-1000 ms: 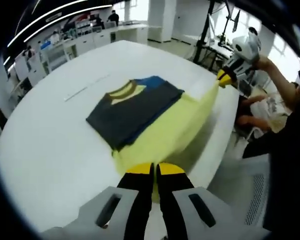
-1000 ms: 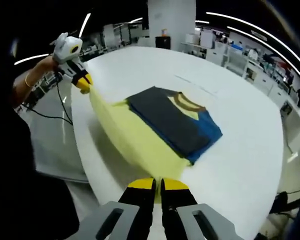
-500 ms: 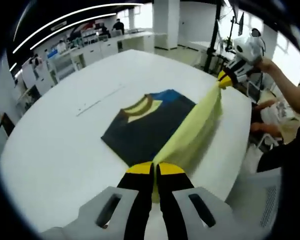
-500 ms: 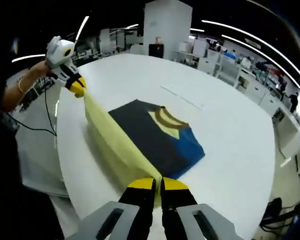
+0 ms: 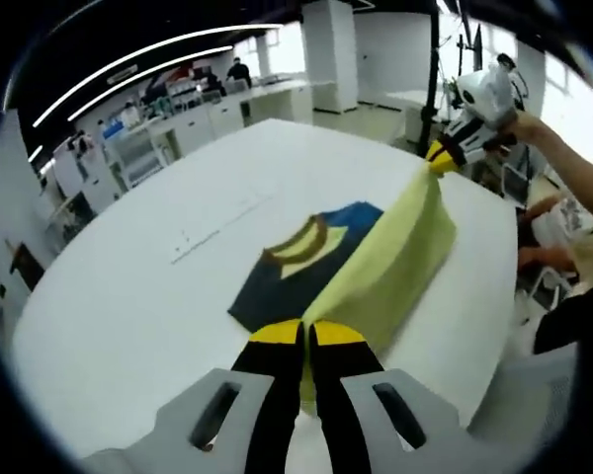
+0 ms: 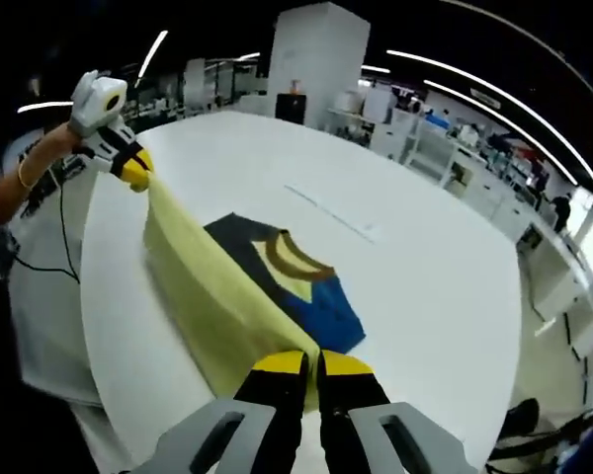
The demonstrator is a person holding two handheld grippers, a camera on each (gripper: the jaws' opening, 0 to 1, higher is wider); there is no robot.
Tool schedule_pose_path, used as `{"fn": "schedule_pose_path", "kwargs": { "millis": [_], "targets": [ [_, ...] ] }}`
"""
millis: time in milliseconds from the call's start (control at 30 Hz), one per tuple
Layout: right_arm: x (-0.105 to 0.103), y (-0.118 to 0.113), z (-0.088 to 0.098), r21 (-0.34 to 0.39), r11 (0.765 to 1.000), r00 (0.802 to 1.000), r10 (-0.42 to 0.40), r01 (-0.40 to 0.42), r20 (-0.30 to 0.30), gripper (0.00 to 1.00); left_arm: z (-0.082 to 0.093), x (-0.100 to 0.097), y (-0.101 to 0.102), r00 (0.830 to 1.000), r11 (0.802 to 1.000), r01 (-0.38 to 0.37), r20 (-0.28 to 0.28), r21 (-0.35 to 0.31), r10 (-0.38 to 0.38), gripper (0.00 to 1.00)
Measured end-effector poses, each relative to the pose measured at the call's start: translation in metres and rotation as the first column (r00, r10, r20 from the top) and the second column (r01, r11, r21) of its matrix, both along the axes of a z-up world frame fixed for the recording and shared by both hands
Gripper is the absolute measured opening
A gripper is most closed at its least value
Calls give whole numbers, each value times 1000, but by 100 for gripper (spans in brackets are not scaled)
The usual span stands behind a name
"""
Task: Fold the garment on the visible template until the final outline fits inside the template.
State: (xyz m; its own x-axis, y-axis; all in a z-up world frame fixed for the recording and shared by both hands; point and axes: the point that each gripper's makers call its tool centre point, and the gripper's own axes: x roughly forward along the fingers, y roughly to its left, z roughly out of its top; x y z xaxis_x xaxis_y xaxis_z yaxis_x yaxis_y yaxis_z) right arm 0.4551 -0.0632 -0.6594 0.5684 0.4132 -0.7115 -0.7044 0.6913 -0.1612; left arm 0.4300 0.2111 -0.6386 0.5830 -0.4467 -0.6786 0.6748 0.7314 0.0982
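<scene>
The garment point(image 5: 306, 259) lies toward the near edge of the white table point(image 5: 128, 296), a dark grey and blue body with a yellow-brown collar facing up. Its pale yellow part point(image 5: 385, 267) is lifted off the table and stretched as a sheet between the 2 grippers. The left gripper point(image 5: 307, 336) has its fingers clenched on 1 corner of that yellow fabric; in the right gripper view it shows at the far left, held by a hand, pinching the sheet's far end point(image 6: 130, 170). The right gripper point(image 6: 311, 365) is likewise clamped on the other corner, and in the left gripper view it appears at the upper right point(image 5: 445, 156). A faint line on the table beyond the collar point(image 6: 326, 209) may belong to the template, but its full outline is too faint to make out.

Judging from this, the fold over the body is under way. Risks: if 1 gripper leads the other, the flap would land skewed and spill past the outline; uneven tension could drag the body toward the table's near edge; a slack middle would trap a crease
</scene>
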Motion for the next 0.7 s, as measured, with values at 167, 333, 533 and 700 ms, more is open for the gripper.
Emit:
{"fn": "schedule_pose_path", "kwargs": {
  "millis": [167,333,533,700],
  "targets": [
    [18,0,4,-44,999,998,-12,15,59,0,5,12,-1,999,1000,-4,35,12,3,0],
    [36,0,10,-75,997,992,-23,33,124,0,12,29,-1,997,999,-41,61,-21,42,0],
    [54,1,13,-81,995,985,-42,56,165,0,14,45,-1,993,995,-86,82,-44,89,0],
    [64,2,2,-118,990,982,-51,73,181,0,8,55,0,990,995,-96,101,-24,97,0]
  ]
}}
